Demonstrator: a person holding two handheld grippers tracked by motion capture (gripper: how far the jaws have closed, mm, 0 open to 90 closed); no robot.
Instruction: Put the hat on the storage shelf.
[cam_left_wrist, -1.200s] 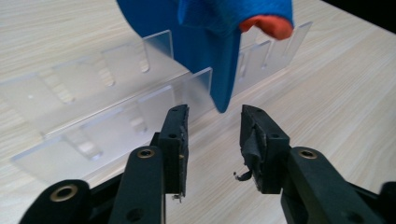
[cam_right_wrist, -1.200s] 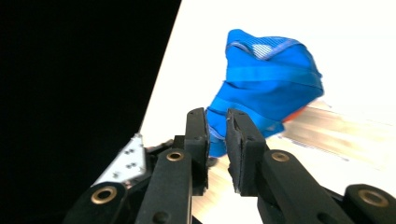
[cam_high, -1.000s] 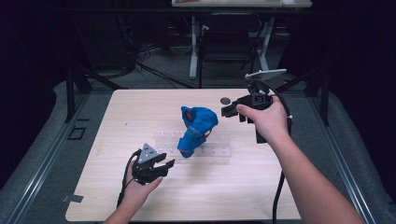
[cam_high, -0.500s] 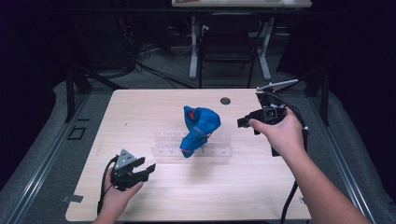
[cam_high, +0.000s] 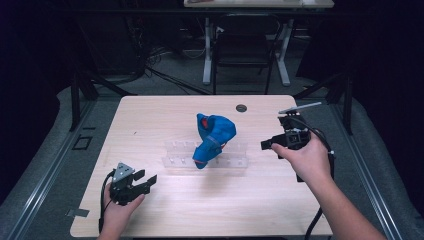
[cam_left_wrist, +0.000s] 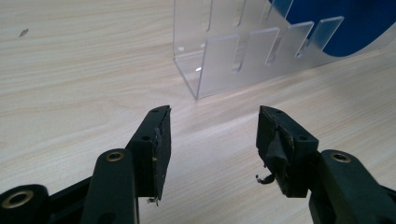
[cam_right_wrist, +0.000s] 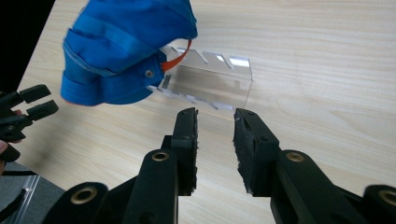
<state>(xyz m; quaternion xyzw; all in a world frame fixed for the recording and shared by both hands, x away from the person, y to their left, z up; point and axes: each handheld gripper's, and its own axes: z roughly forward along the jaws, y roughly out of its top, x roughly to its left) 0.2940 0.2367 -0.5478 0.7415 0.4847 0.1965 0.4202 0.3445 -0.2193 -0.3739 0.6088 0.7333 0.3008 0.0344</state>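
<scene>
Both claws, left and right, have just been opening, empty, flanking the blue cap on its clear rack.

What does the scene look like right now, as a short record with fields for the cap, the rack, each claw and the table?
cap: blue cap with an orange trim, draped over the clear slotted rack, mid-table
rack: transparent, standing on the wooden table
left claw: open, nothing between the jaws, near the table's front left, jaws just been opening
right claw: open, empty, right of the rack, jaws just been opening
contact: neither claw touches cap or rack
other: small dark round spot beyond the cap
</scene>
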